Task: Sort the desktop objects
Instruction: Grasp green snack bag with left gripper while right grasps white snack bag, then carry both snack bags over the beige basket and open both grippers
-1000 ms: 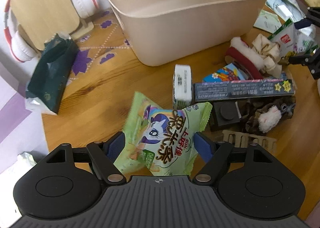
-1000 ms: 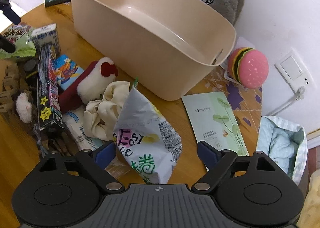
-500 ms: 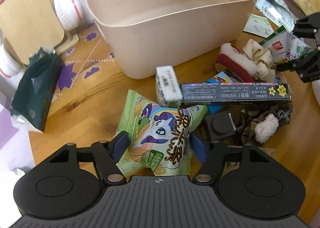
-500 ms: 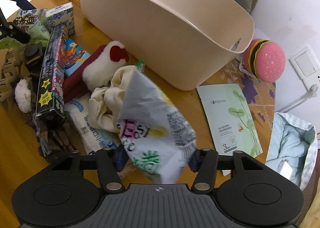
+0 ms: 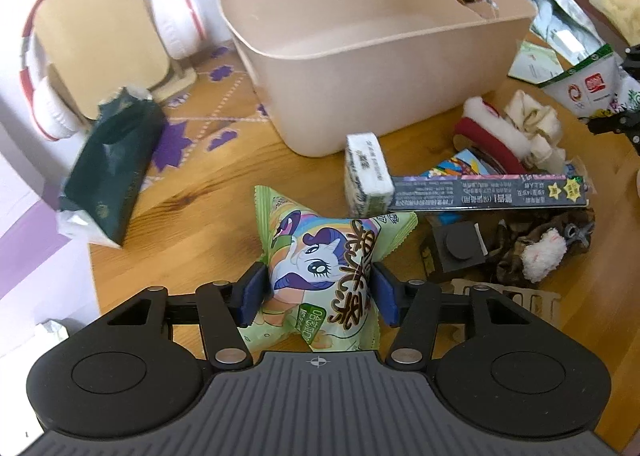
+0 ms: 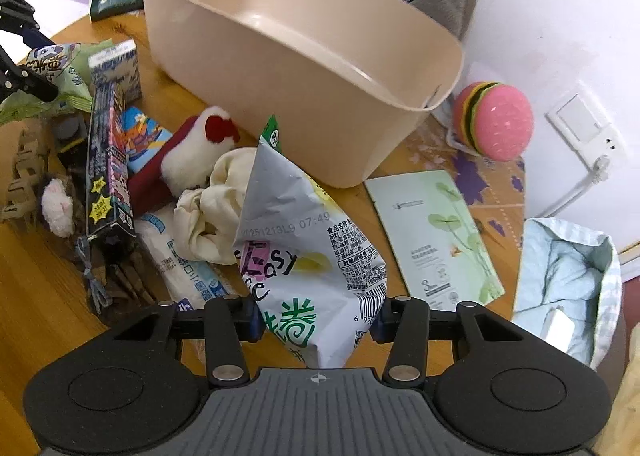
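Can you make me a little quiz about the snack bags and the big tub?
1. True or false: the beige tub already has snacks inside.
2. Which bag does the left tool squeeze: A) green pony snack bag B) silver snack bag?
3. Fill in: the pink burger toy sits ____ the tub.

Key: 1 false, it looks empty. 2 A; the right tool has the silver one. 3 beside.
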